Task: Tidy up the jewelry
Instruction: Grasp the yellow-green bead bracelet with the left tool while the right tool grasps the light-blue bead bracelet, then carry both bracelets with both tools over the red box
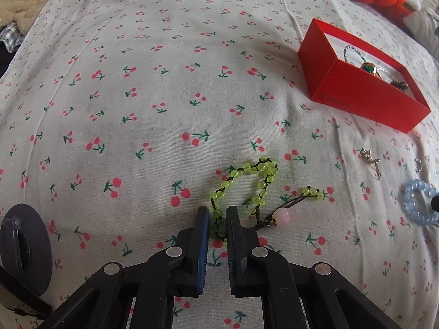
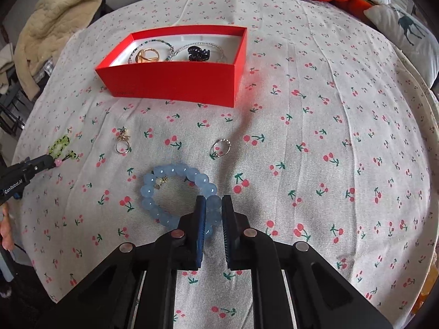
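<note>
Left wrist view: left claw (image 1: 218, 226) is pinching the green bracelet (image 1: 244, 186) on the bed, right claw (image 2: 214, 213) clamping the blue bracelet (image 2: 175, 192); lifting both slowly toward the far red box (image 2: 175, 79) is advisable.

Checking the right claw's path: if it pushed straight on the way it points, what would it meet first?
The blue bead bracelet it already pinches, then probably the cherry-print cloth just beneath; depth is unclear.

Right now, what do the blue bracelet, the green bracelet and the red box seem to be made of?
Blue bracelet: glass or polished stone, perhaps; its round beads are translucent and glossy.
Green bracelet: small translucent beads, glass or plastic, knotted on a dark cord; the pink bead looks glassy too.
Red box: matte cardboard, probably; thin flat walls, sharp folded corners, white inside.
</note>
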A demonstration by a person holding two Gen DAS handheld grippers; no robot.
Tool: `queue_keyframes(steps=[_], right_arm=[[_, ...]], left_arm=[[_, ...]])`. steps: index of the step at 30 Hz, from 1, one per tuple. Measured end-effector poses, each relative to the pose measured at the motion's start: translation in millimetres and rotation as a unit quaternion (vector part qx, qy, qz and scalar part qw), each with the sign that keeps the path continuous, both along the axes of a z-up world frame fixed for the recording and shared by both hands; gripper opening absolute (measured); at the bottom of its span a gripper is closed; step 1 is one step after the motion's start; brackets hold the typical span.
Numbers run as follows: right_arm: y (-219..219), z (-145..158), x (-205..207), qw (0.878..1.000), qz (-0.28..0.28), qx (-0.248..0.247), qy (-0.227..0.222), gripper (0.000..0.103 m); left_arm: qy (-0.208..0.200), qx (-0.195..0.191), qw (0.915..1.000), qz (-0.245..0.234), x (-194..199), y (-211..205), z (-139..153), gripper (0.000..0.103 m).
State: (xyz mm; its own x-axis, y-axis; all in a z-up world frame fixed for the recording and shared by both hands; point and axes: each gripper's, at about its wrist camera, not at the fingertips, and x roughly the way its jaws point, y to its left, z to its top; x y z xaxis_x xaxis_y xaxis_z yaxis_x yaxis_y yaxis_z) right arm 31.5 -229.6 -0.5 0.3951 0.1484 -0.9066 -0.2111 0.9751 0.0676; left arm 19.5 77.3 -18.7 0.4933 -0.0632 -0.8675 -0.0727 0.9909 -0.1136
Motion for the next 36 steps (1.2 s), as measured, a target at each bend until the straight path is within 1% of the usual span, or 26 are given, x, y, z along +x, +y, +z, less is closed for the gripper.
queue_keyframes(steps=[7, 16, 27, 36], right_arm=[[-14.8, 21.8, -4.6, 0.999, -0.016, 0.032, -0.018, 0.012], [-11.2, 51.5, -7.3, 0.997, -0.02, 0.068, -0.043, 0.012], [-3.8, 84.1, -2.7, 0.992, -0.024, 0.104, -0.071, 0.012], [10.1, 102.2, 6.3, 0.988, -0.019, 0.128, -0.089, 0.012]], left_arm=[[-0.056, -0.017, 0.9982, 0.008, -17.9, 24.7, 20.5, 0.006], [-0.09, -0.05, 0.9945, 0.017, -25.7, 33.5, 46.7, 0.006], [-0.112, -0.083, 0.9902, 0.005, -23.3, 17.8, 74.1, 0.006], [-0.115, -0.103, 0.988, -0.005, -6.0, -9.8, 84.8, 0.006]])
